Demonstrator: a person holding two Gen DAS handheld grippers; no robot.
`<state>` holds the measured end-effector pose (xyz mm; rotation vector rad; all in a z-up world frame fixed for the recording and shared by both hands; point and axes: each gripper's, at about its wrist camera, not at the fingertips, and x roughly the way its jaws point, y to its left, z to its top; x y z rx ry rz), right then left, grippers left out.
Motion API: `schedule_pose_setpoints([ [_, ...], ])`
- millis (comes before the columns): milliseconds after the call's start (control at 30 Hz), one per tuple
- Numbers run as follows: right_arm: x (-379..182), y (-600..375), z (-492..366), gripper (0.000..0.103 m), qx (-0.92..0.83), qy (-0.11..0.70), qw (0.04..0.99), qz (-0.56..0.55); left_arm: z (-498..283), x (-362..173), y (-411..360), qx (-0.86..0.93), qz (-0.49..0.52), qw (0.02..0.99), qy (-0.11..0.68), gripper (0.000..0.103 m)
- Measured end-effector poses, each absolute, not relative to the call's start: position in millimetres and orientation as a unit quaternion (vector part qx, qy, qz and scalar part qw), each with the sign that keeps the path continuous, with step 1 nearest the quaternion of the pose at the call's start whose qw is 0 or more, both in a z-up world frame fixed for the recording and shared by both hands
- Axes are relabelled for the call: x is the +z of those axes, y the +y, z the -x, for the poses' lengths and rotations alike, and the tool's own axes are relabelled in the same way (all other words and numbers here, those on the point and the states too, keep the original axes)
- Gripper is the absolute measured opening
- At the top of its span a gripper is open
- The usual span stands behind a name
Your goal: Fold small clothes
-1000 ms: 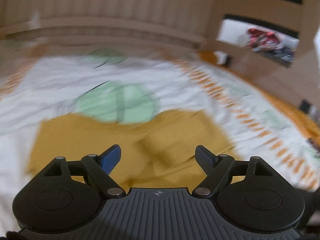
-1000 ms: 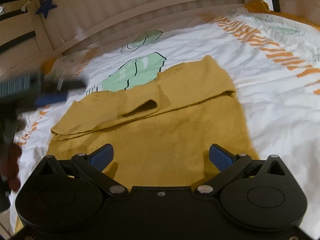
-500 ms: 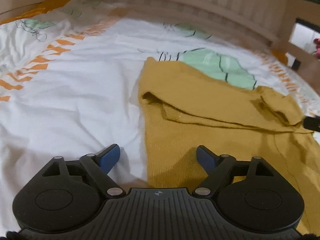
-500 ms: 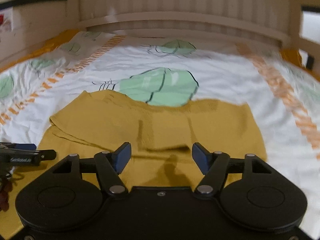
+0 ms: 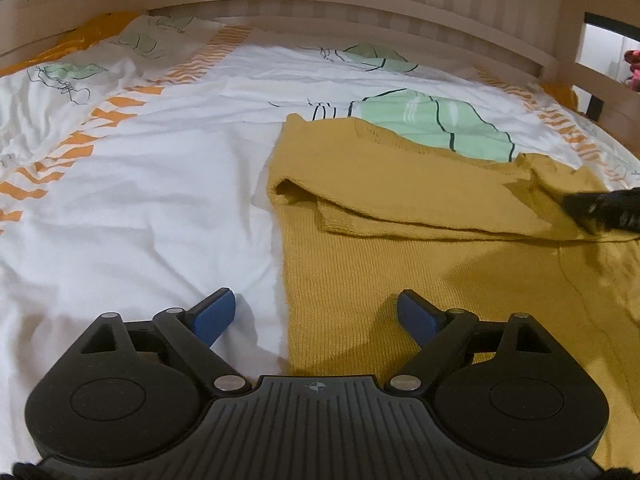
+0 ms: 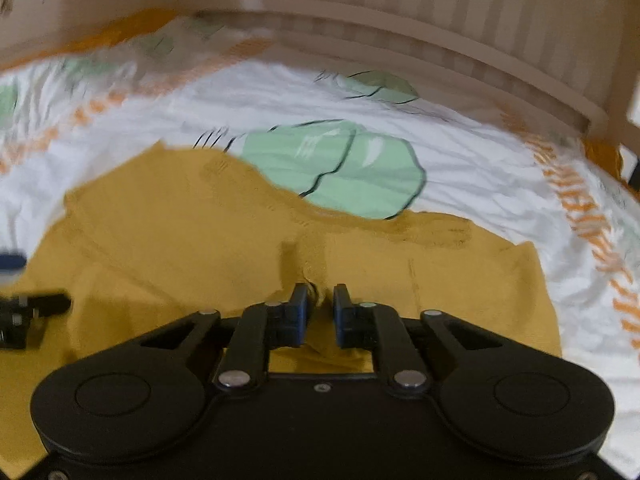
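A plain mustard-yellow sweater [image 5: 400,264] lies on a white sheet [image 5: 140,200] printed with mint-green leaves and orange striped bands.

My right wrist view is smeared by motion, so the bedsheet [image 6: 460,152] print blurs. The mustard sweater [image 5: 400,280] runs off the left view's right edge, where my right gripper [image 5: 600,210] shows only as a dark blurred tip.

A bed [image 5: 132,200] with a wooden rail carries a white cover printed with green shapes and orange stripes. A mustard sweater [image 5: 420,264] lies flat on it, sleeves folded across.
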<state>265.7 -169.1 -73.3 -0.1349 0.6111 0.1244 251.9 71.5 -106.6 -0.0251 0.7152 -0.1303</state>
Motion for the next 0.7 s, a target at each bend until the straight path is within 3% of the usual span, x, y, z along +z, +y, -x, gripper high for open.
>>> schedule_pose_setpoints([
  [200, -69, -236, -271, 0.005, 0.009, 0.306, 0.952, -0.023, -251, -107, 72, -0.064, 0.013, 0.936, 0.347, 0.089],
  [333, -72, -261, -275, 0.006, -0.014, 0.319, 0.946, -0.053, -251, -107, 72, -0.063, 0.012, 0.936, 0.346, 0.090],
  [400, -71, -256, -271, 0.019, -0.010, 0.322, 0.946, -0.046, -251, -107, 71, -0.063, 0.012, 0.936, 0.346, 0.090],
  [467, -69, -244, -264, 0.019, 0.008, 0.311, 0.950, -0.023, -251, -107, 71, -0.062, 0.010, 0.936, 0.346, 0.090],
  [533, -67, -224, -259, 0.037, 0.034, 0.298, 0.954, 0.003, -251, -107, 71, -0.062, 0.009, 0.936, 0.346, 0.090],
  [567, -67, -214, -256, 0.050, 0.046, 0.291, 0.956, 0.015, -251, -107, 71, -0.062, 0.010, 0.936, 0.346, 0.090],
  [700, -70, -175, -254, 0.054, 0.089, 0.278, 0.954, 0.067, -251, -107, 70, -0.062, 0.009, 0.936, 0.346, 0.090],
])
